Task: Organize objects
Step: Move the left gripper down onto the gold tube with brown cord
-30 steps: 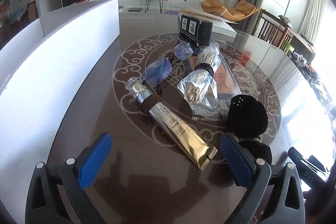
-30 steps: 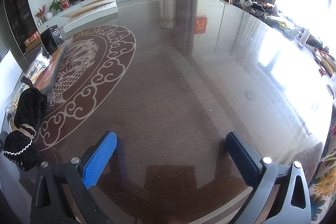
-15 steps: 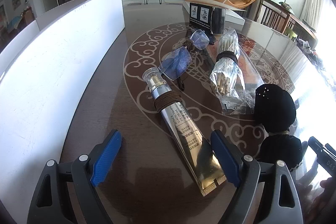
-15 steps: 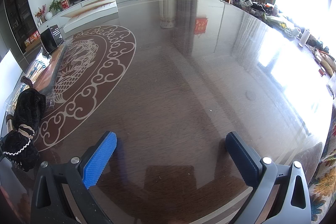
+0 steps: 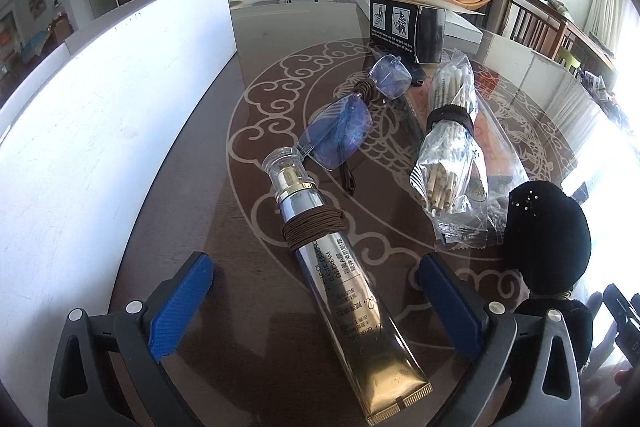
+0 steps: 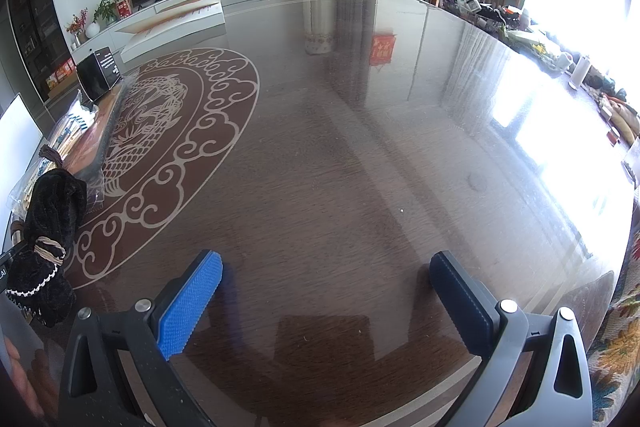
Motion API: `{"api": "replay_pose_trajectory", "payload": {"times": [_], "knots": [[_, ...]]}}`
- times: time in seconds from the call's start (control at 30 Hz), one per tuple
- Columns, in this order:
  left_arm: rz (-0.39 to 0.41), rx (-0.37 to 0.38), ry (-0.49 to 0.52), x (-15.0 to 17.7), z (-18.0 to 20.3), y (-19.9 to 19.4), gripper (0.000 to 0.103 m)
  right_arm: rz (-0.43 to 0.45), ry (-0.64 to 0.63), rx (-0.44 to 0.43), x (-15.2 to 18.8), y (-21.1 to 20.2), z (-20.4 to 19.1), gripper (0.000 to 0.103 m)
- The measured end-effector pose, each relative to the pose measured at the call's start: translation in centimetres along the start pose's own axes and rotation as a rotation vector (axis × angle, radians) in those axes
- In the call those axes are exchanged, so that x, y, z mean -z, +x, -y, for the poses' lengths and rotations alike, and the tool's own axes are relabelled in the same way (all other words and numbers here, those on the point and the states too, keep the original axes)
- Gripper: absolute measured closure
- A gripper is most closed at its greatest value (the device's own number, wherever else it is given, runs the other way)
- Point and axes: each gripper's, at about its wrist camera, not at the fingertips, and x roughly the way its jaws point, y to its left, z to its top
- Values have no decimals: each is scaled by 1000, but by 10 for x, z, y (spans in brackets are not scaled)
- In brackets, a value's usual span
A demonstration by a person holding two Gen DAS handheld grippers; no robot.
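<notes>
- My left gripper hangs with its blue pads wide apart over a glossy dark table; a white board walls off the left side.
- To the right of the pads, a black velvet pouch tied at the neck sits close by, with a clear bag of sticks cinched by a dark band just beyond it.
- Further back stand a black printed box and a pair of blue-tinted glasses wound with brown cord.
- A gold cream tube, clear-capped and wrapped in brown cord, lies slantwise between my left pads, neither pad touching it.
- My right gripper is spread wide over bare tabletop, holding nothing; the pouch lies well off to its left.
</notes>
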Motion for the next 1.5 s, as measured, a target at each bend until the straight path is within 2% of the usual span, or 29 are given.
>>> {"api": "replay_pose_trajectory", "payload": {"times": [0.27,0.3,0.33,0.37,0.43,0.53,0.73,0.9,0.97,1.03,1.1,1.17,1.23,1.5], "knots": [[-18,36,61,-5,-2,1,1,0,0,0,0,0,0,0],[1,34,55,-3,-3,-2,13,0,0,0,0,0,0,0],[22,37,58,-1,-4,-7,30,0,0,0,0,0,0,0],[40,44,68,3,-3,-11,38,0,0,0,0,0,0,0],[66,60,92,11,-3,-19,62,0,0,0,0,0,0,0],[83,79,118,25,-4,-28,76,0,0,0,0,0,0,0],[69,104,151,49,-10,-48,77,0,0,0,0,0,0,0],[54,120,164,58,-11,-55,76,0,0,0,0,0,0,0],[52,131,160,57,-9,-54,66,1,0,0,0,0,0,0],[39,127,172,56,-4,-50,31,0,-1,0,0,0,0,0],[36,110,175,56,1,-46,17,1,-1,0,0,0,0,0],[31,104,164,55,1,-44,12,1,0,0,0,0,0,0],[15,98,148,53,-2,-40,1,1,0,0,0,0,0,0],[8,95,144,52,-3,-37,0,0,-1,0,0,0,0,0]]}}
